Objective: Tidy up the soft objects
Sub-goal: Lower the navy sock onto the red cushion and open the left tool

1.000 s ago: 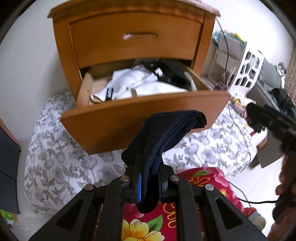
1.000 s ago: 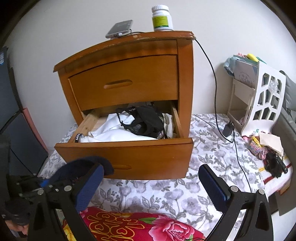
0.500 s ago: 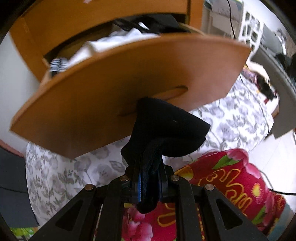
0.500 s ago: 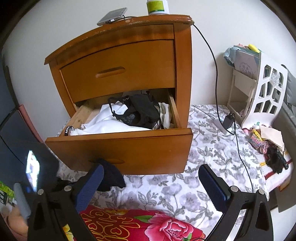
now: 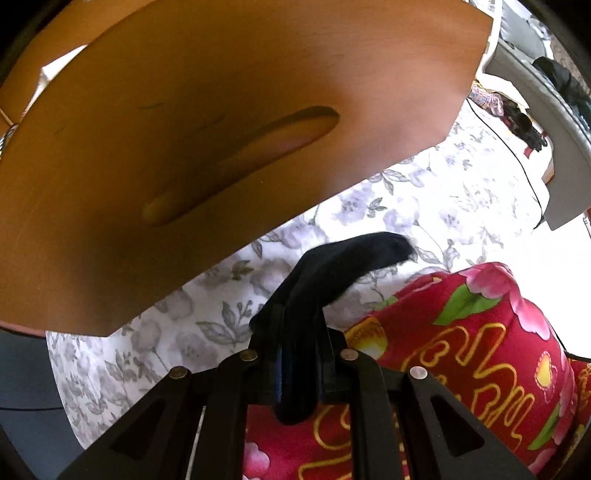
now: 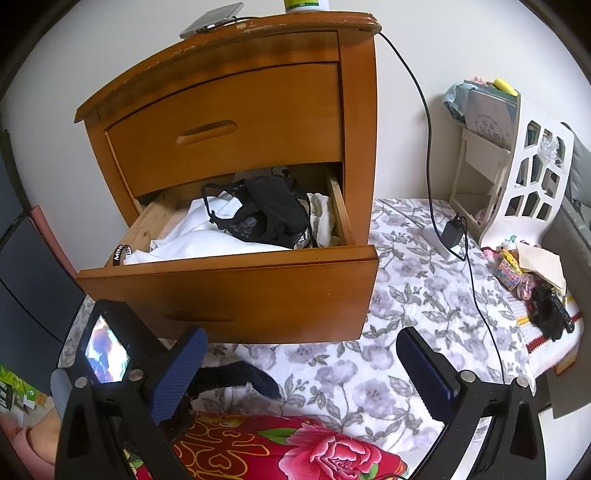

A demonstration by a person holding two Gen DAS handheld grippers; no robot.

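Observation:
My left gripper [image 5: 298,369] is shut on a dark navy sock [image 5: 343,262], whose free end droops onto the grey floral sheet [image 5: 424,206] just below the open lower drawer's front panel [image 5: 221,140]. In the right wrist view the same sock [image 6: 240,376] lies low in front of the drawer [image 6: 236,291], with the left gripper's body at the lower left. White and black clothes [image 6: 255,221] fill the drawer. My right gripper [image 6: 301,373] is open with nothing between its blue pads [image 6: 424,373].
The wooden nightstand [image 6: 258,92] carries a phone [image 6: 212,18] and a bottle on top; a cable [image 6: 428,147] runs down its right side. A red floral blanket [image 6: 295,446] lies at the near edge. A white rack [image 6: 517,158] and small clutter stand at right.
My left gripper has sunk with the sock from above the drawer's rim to below its front panel, tilting downward. The right gripper has barely shifted.

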